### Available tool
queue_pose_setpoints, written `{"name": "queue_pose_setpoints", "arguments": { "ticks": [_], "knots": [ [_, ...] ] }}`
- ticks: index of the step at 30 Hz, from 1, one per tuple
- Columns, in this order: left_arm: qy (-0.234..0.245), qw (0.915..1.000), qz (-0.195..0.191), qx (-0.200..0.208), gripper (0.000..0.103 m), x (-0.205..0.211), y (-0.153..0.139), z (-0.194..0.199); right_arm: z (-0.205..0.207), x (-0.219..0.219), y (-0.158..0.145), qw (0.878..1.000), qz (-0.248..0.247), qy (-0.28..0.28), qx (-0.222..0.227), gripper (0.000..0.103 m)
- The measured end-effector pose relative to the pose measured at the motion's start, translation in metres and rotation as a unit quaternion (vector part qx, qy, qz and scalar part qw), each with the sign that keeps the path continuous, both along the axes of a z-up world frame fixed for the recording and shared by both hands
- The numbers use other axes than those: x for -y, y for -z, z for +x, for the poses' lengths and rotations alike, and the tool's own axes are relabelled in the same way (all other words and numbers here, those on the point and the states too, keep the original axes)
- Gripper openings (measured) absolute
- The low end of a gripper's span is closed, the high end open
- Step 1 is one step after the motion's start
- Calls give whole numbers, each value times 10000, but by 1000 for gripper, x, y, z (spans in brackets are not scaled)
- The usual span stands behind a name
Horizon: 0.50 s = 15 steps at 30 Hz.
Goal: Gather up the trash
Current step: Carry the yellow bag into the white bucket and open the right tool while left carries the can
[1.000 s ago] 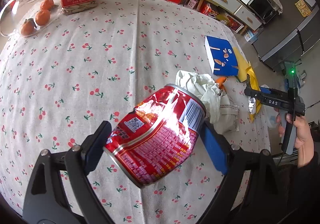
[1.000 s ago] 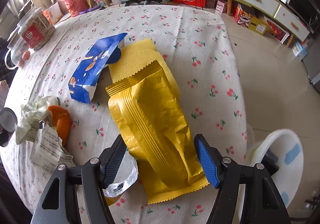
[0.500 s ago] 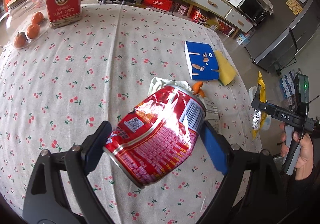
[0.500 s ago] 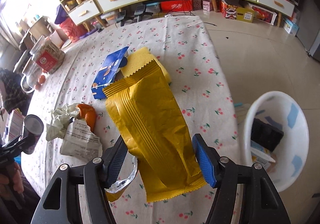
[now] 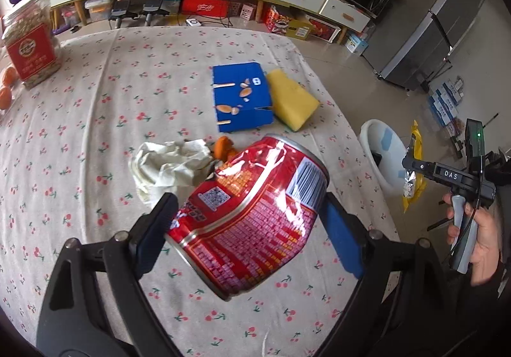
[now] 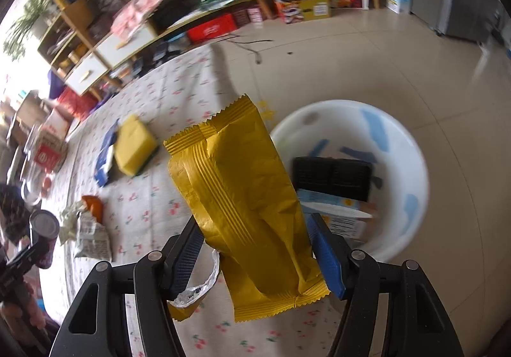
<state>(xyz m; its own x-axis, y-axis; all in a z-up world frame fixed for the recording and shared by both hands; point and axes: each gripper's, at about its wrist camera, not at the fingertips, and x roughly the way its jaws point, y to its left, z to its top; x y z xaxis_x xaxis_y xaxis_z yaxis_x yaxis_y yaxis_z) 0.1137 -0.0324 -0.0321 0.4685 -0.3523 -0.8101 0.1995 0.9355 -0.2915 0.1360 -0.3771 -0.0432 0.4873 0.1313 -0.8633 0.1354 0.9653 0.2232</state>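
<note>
My left gripper (image 5: pixel 252 229) is shut on a dented red drink can (image 5: pixel 249 219) and holds it above the cherry-print tablecloth (image 5: pixel 95 133). My right gripper (image 6: pixel 255 258) is shut on a yellow snack wrapper (image 6: pixel 242 194), lifted off the table beside the white trash basin (image 6: pixel 412 165) on the floor. In the left wrist view the right gripper (image 5: pixel 412 165) and wrapper (image 5: pixel 415 171) hang next to the basin (image 5: pixel 377 146). Crumpled paper (image 5: pixel 169 162), an orange peel (image 5: pixel 223 146) and a blue box (image 5: pixel 241 98) lie on the table.
A yellow sponge (image 5: pixel 292 101) lies next to the blue box. A seed jar (image 5: pixel 28 41) and oranges (image 5: pixel 4 95) stand at the table's far left. The basin holds a black tray (image 6: pixel 332 178) and a carton (image 6: pixel 338 216). Shelves line the back wall.
My right gripper has lifted the yellow wrapper off the table and carried it right, to beside the basin. My left gripper has kept the can and pulled back and up.
</note>
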Motion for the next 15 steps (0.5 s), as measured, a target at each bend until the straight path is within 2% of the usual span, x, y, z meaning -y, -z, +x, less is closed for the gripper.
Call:
{"name": "queue_pose_setpoints", "arguments": {
  "ticks": [6, 10, 15],
  "knots": [
    [233, 9996, -164, -59, 89, 48, 3, 9, -7, 44, 4, 9987, 143, 495, -21, 68],
    [419, 9987, -276, -78, 89, 83, 2, 15, -3, 61, 7, 9979, 196, 617, -40, 68],
    [589, 9980, -239, -57, 89, 118, 0, 24, 10, 72, 12, 9973, 88, 724, -81, 68]
  ]
}}
